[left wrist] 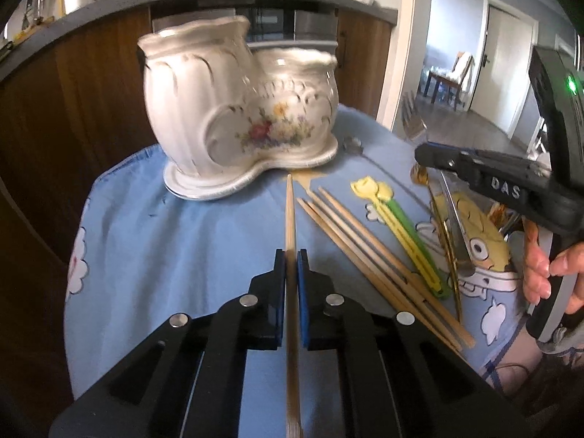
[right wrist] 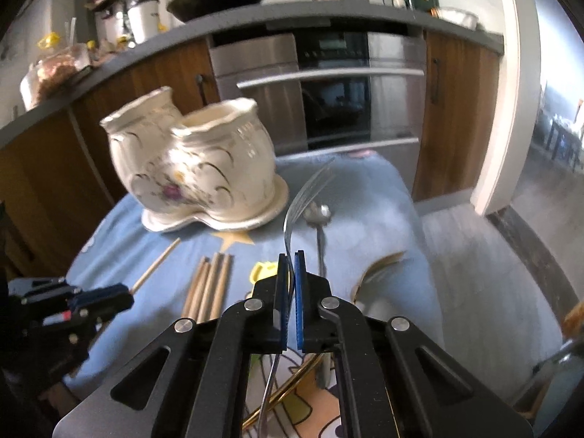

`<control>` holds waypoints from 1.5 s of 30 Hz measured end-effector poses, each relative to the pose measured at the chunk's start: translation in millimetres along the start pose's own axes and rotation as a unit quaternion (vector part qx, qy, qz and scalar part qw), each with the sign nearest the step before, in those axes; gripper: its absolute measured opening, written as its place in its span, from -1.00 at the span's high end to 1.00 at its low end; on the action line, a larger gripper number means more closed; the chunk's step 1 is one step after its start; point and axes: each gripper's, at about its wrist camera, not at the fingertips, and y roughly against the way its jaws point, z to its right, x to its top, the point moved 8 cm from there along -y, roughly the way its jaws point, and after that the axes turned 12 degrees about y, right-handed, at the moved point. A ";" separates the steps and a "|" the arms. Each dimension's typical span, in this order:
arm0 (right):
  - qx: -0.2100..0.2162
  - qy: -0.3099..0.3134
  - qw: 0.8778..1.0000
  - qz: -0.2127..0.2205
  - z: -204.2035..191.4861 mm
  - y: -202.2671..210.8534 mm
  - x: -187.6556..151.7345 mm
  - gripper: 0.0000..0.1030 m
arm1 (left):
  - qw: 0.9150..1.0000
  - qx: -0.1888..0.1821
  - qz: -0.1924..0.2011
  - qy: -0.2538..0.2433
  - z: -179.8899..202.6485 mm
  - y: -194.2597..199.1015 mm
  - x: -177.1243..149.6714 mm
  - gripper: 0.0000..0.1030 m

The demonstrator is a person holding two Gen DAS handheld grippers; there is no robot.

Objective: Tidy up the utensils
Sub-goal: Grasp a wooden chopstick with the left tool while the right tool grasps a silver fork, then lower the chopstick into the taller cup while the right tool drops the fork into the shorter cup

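A single wooden chopstick is clamped between the closed blue pads of the left gripper, its tip pointed toward the holder. A silver fork is pinched by the right gripper — tines raised above the blue cloth. More chopsticks lie loose nearby. Farther off, the two-compartment ceramic holder is seen standing upright.

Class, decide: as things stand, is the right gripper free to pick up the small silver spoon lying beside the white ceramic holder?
Probably not yet. The right gripper is shut on a silver fork; the small silver spoon lies unobstructed just ahead.
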 end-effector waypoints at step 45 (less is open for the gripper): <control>0.005 0.034 0.984 0.173 -4.4 1.0 198.3 0.93 | 0.952 -0.106 0.284 0.049 -20.3 33.9 254.1 0.88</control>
